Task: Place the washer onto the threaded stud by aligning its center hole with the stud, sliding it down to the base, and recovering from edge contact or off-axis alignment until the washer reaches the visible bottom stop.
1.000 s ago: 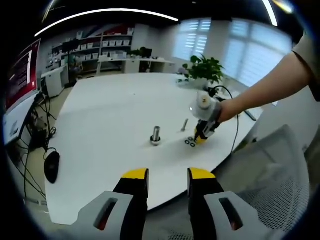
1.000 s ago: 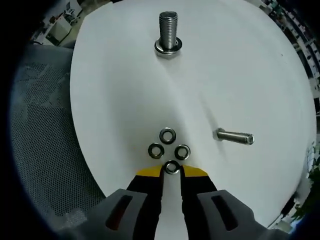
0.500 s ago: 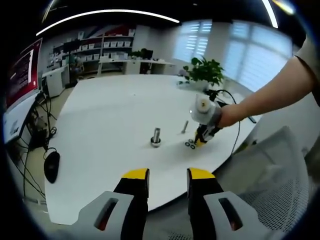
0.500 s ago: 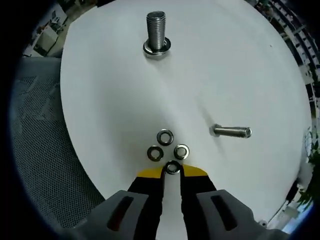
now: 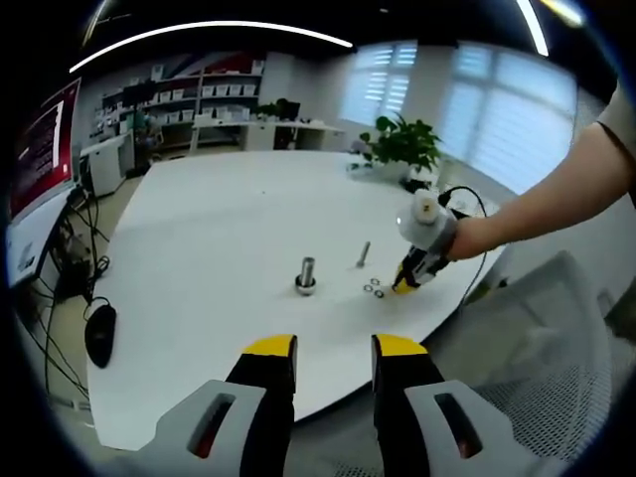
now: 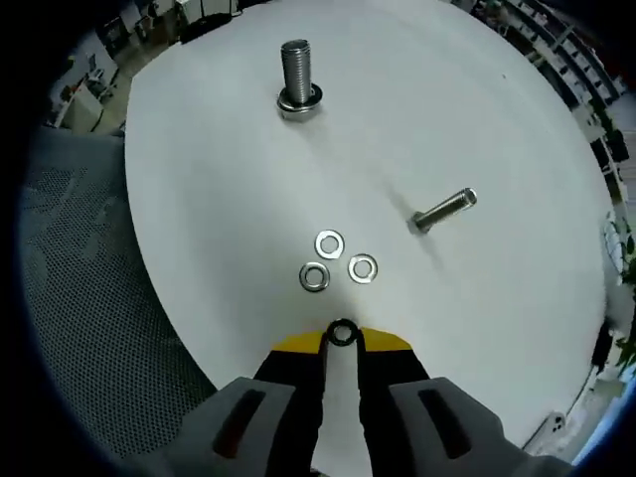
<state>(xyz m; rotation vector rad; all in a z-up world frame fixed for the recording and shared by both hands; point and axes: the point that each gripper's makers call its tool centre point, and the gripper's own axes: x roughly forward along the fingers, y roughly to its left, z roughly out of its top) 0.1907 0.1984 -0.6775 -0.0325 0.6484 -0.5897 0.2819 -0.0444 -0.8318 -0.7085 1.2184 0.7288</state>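
A threaded stud [image 6: 296, 72] stands upright on the white table [image 6: 219, 199], on a wider base. My right gripper [image 6: 342, 340] is shut on a washer [image 6: 342, 324], held on edge between the yellow fingertips above the table, short of the stud. Three more washers [image 6: 329, 243] lie flat in a cluster between the gripper and the stud. In the left gripper view, the stud [image 5: 306, 273] is mid-table and the right gripper [image 5: 407, 280] hovers to its right by the washers [image 5: 373, 290]. My left gripper [image 5: 335, 348] is open, off the near table edge.
A loose bolt [image 6: 444, 211] lies on its side right of the washers. A mesh chair [image 6: 89, 328] is beside the table edge. A mouse [image 5: 100, 334] and cables lie on the floor at left. A potted plant [image 5: 402, 144] is at the table's far side.
My right gripper has risen and drawn back from the washer cluster with one washer in its jaws, leaving three on the table. The left gripper has stayed put.
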